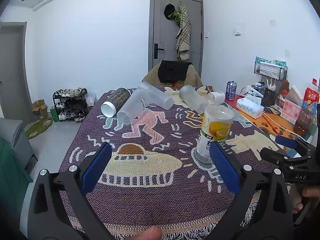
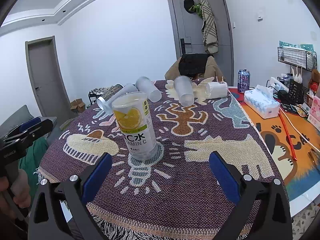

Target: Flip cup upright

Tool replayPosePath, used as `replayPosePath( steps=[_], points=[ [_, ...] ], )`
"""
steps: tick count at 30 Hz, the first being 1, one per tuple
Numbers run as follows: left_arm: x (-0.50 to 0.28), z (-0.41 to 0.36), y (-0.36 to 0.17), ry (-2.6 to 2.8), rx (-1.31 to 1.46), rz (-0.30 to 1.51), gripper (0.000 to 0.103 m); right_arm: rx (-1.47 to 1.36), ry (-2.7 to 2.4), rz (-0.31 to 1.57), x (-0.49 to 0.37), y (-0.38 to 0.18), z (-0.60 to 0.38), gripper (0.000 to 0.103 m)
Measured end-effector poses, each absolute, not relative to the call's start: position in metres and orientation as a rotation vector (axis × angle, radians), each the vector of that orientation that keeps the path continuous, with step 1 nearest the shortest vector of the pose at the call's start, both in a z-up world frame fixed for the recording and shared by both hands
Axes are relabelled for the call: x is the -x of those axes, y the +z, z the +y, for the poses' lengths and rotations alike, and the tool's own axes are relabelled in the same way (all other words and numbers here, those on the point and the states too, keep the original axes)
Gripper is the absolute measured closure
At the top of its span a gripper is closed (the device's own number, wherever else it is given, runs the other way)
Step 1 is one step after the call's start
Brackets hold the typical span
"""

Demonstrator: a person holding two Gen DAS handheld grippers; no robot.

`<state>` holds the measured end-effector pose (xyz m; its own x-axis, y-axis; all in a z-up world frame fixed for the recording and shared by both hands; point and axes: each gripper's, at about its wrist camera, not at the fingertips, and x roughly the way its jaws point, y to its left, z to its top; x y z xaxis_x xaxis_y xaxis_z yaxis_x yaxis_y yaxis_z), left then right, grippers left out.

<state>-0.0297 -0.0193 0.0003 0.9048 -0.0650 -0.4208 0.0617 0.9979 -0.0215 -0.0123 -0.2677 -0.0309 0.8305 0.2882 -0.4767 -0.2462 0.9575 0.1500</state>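
Observation:
A clear cup with a lemon label (image 2: pixel 136 126) stands upright on the patterned cloth, open end up; it also shows in the left wrist view (image 1: pixel 215 132). My left gripper (image 1: pixel 160 168) is open and empty, the cup just beyond its right finger. My right gripper (image 2: pixel 160 172) is open and empty, a little short of the cup, which is ahead and left. Several frosted cups (image 2: pixel 184 93) and a dark cup (image 1: pixel 117 104) lie on their sides at the far end of the table.
The woven cloth (image 2: pixel 180 190) covers the table. At right are a tissue box (image 2: pixel 262 104), a drink can (image 2: pixel 243 81), a wire rack (image 2: pixel 296 57) and snack packs (image 1: pixel 311 98). A chair with a jacket (image 1: pixel 173 74) stands at the far end.

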Motion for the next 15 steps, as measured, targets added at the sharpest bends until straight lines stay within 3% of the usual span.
replayPosePath(
  steps=[15],
  points=[
    [0.0301, -0.0161, 0.0021, -0.060, 0.020, 0.427, 0.006, -0.079, 0.289, 0.518, 0.0137, -0.0310, -0.2669, 0.008]
  ],
)
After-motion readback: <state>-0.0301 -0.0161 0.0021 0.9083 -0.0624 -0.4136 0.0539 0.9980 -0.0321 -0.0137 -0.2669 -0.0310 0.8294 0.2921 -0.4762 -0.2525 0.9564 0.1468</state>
